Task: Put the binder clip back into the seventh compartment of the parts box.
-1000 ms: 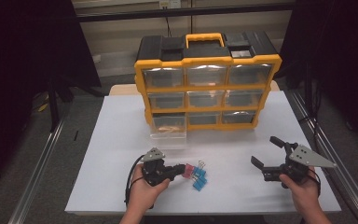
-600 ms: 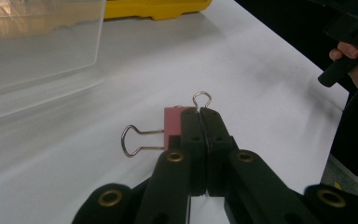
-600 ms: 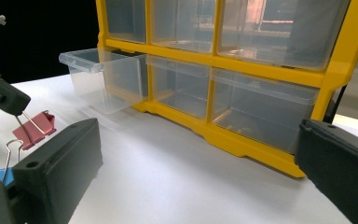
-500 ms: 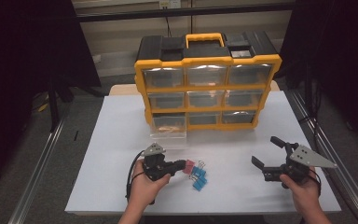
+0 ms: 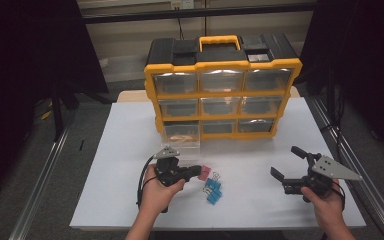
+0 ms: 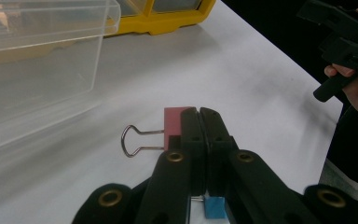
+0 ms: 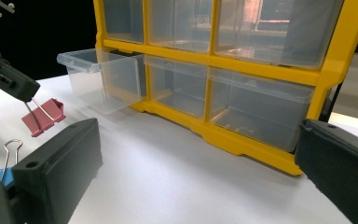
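- Pink binder clip (image 6: 176,122): small, light, stiff steel w/ springy wire loops; judged best gripped by a loop or flat body.
- Left claw (image 6: 199,122): clamped on clip, off counter (image 5: 130,150), at 6 o'clock of open clear drawer (image 5: 181,134).
- Right claw (image 5: 289,166): jaws apart, empty.
- Blue clips (image 5: 213,189): on counter, 5 o'clock of pink one.

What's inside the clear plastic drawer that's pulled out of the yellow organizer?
The pulled-out clear plastic drawer looks empty through its walls in the right gripper view. In the high view something brownish shows at its bottom, too blurred to tell whether it lies inside or underneath.
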`<state>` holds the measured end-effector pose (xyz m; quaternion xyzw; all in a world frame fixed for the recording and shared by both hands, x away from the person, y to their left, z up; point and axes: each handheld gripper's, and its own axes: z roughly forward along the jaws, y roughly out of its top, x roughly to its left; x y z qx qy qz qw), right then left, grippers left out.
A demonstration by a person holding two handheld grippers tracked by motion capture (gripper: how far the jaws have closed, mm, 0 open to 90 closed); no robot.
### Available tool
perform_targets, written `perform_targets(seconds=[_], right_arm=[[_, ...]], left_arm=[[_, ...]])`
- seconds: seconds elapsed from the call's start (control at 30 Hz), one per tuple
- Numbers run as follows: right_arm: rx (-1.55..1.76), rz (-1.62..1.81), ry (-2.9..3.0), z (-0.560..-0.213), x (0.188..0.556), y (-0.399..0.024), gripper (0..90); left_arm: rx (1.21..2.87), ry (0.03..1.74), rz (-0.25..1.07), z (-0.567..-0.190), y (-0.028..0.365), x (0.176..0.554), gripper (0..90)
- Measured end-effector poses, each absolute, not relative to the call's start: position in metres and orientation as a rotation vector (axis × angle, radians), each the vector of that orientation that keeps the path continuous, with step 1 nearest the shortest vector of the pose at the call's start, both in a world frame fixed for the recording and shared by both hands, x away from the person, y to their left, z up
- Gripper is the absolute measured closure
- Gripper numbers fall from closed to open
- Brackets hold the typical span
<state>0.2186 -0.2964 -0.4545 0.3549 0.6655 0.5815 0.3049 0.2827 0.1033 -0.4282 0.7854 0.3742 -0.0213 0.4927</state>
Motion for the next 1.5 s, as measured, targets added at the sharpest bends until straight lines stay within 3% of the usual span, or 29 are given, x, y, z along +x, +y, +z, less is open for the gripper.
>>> perform_targets(seconds=[1.5], right_arm=[[0.945, 1.544, 1.757, -0.455, 0.217, -0.299, 0.1]], left_arm=[[1.928, 0.903, -0.069, -0.393, 0.097, 0.305, 89.6]])
